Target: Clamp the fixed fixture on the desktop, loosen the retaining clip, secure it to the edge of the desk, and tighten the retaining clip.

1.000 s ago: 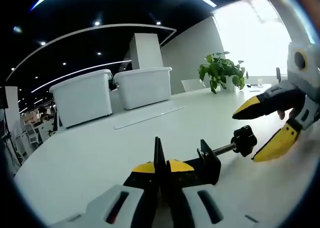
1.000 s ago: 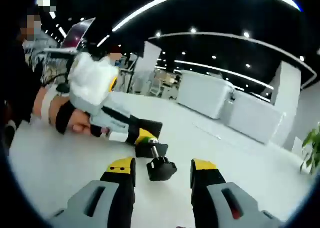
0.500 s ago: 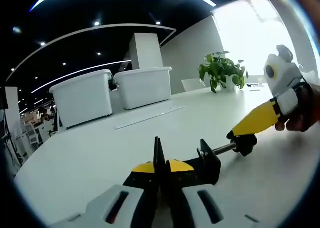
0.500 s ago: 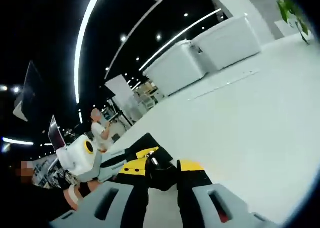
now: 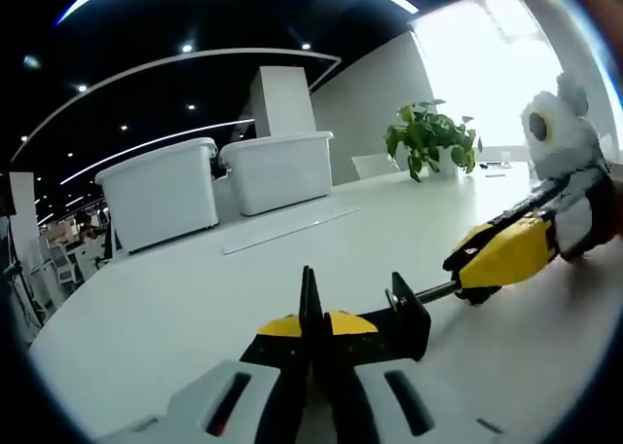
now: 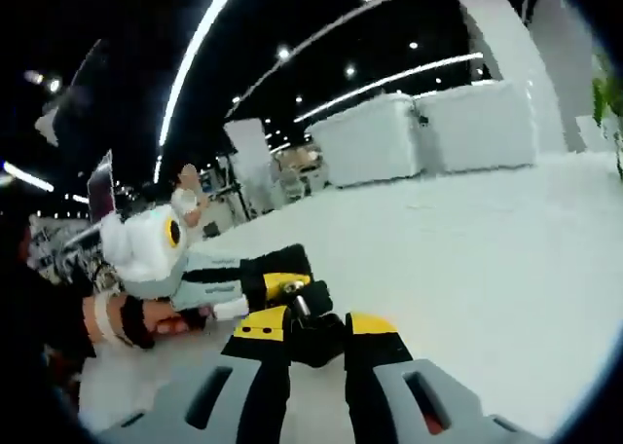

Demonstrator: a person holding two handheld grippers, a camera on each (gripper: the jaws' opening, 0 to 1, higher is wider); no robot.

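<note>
1. In the left gripper view we see our left claw [image 5: 313, 329] clenched on the black clamp fixture [image 5: 404, 319], which lies on the white counter [image 5: 175, 308] just ahead of the yellow jaw tips.
2. The fixture's threaded screw [image 5: 435, 290] runs away from the clamp body to its black knob [image 5: 475, 290].
3. Our right claw [image 5: 498, 259] comes in from the right and is grasping that knob, its yellow jaws closed around it.
4. In the right gripper view the right claw [image 6: 316, 325] pinches the knob [image 6: 313, 329] between its jaws, with the left claw [image 6: 277, 283] just behind.
5. Two white storage bins [image 5: 161, 193] and a potted plant [image 5: 430, 137] stand well apart, farther back on the counter.
</note>
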